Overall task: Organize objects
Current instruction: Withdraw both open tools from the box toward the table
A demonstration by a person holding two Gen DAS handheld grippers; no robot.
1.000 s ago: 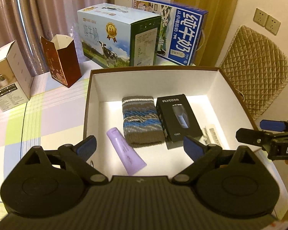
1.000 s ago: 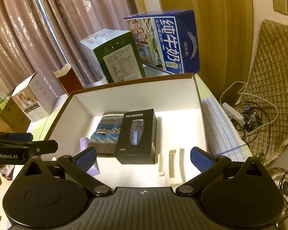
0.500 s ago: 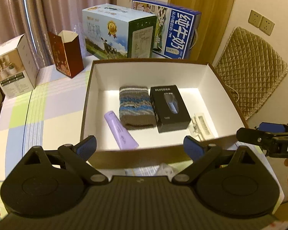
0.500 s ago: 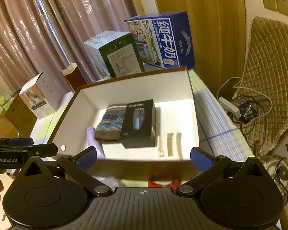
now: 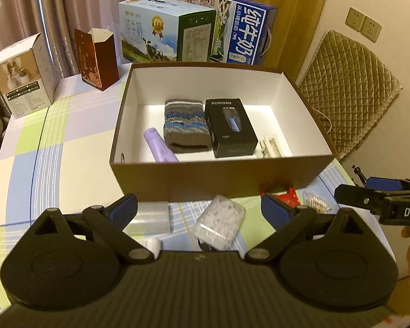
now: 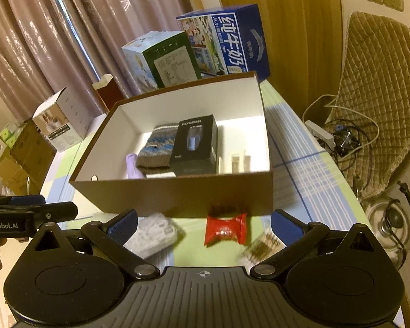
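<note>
A brown box (image 5: pixel 205 175) (image 6: pixel 177 196) with a white inside holds a purple tube (image 5: pixel 160 145), a knitted striped pouch (image 5: pixel 184 128), a black shaver box (image 5: pixel 228 127) (image 6: pixel 195 145) and a small white item (image 5: pixel 270 147). On the table in front of it lie a clear roll (image 5: pixel 150 217), a clear case of white bits (image 5: pixel 220 222) (image 6: pixel 153 232), a red packet (image 6: pixel 225 228) and a bag of cotton swabs (image 6: pixel 261 246). My left gripper (image 5: pixel 199 207) and right gripper (image 6: pixel 203 220) both hover open above these loose items, holding nothing.
Two milk cartons (image 5: pixel 166 37) (image 5: pixel 229 27), a dark red paper box (image 5: pixel 97 54) and a white carton (image 5: pixel 22 79) stand behind the brown box. A quilted chair back (image 5: pixel 350 87) and cables (image 6: pixel 341 139) lie off the table's right edge.
Both grippers have pulled back toward the table's near edge. The brown box now looks farther away, and the loose items in front of it have come into view.
</note>
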